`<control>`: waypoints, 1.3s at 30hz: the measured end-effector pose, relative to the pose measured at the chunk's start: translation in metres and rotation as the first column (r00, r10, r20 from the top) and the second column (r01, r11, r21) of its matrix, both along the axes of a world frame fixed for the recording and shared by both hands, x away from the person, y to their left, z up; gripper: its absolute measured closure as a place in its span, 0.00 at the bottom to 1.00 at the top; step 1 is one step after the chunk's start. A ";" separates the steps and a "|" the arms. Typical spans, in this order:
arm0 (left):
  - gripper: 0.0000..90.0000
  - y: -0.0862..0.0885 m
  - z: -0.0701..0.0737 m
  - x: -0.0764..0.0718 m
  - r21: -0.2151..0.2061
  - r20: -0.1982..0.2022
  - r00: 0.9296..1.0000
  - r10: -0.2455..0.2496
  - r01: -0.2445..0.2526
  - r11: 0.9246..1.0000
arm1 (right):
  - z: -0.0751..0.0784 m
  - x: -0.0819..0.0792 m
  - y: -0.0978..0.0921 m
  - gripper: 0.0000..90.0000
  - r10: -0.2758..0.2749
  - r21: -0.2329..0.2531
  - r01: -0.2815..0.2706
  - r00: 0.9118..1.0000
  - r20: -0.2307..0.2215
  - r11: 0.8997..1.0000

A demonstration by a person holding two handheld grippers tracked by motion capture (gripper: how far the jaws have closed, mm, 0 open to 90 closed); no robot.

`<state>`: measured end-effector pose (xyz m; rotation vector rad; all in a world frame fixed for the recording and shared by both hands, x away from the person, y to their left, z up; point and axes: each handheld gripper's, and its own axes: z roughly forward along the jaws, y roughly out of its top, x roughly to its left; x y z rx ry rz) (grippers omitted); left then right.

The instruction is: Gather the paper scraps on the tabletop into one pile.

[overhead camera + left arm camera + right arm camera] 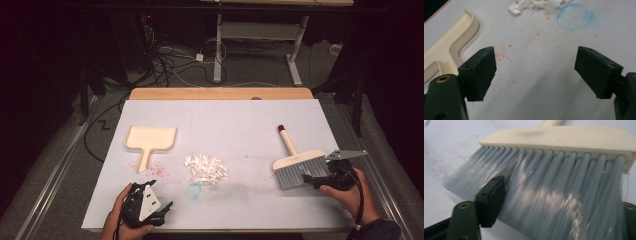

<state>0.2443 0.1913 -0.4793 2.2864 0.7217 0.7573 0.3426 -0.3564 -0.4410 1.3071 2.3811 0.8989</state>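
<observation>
A cream dustpan lies flat at the left of the white sheet, its handle toward me; its rim and handle show at the left of the left gripper view. A pile of white paper scraps sits mid-table. At the right lies a cream brush with grey bristles and a red-tipped handle. My left gripper hovers open over bare sheet near the front edge. My right gripper is open, its jaws astride the bristles of the brush.
A faint blue ring is drawn just in front of the scraps, and red specks dot the sheet near the dustpan handle. The wooden table edge shows at the back. Beyond it are cables and another table's legs.
</observation>
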 end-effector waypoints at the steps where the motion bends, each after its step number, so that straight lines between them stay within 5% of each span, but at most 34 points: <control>1: 0.18 0.000 0.000 0.000 0.001 0.000 1.000 0.001 -0.001 1.000 | 0.002 -0.002 -0.001 0.32 0.003 -0.006 -0.003 1.000 0.011 1.000; 14: 0.19 0.002 0.001 -0.001 -0.002 0.008 1.000 0.008 -0.008 1.000 | 0.041 -0.041 0.005 0.29 0.046 -0.016 -0.044 0.983 0.177 0.999; 23: 0.18 0.000 0.002 -0.001 -0.009 0.013 1.000 0.005 -0.005 1.000 | 0.068 -0.061 0.008 0.31 0.046 -0.006 -0.047 0.949 0.311 0.999; 28: 0.18 0.000 0.003 0.000 -0.028 0.017 1.000 0.011 -0.010 1.000 | 0.063 -0.058 0.017 0.30 0.073 0.006 -0.081 0.929 0.364 0.997; 30: 0.18 0.000 0.004 0.001 -0.044 0.021 1.000 0.015 -0.014 0.999 | 0.059 -0.056 0.023 0.30 0.089 -0.011 -0.092 0.906 0.413 0.996; 35: 0.18 -0.005 0.006 0.003 -0.049 0.030 0.999 0.017 -0.015 0.999 | 0.038 -0.049 0.036 0.29 0.115 0.004 -0.131 0.885 0.452 0.991; 39: 0.18 -0.011 0.006 0.002 -0.050 0.036 0.999 0.009 -0.008 0.999 | 0.019 -0.051 0.047 0.29 0.129 -0.007 -0.142 0.877 0.463 0.990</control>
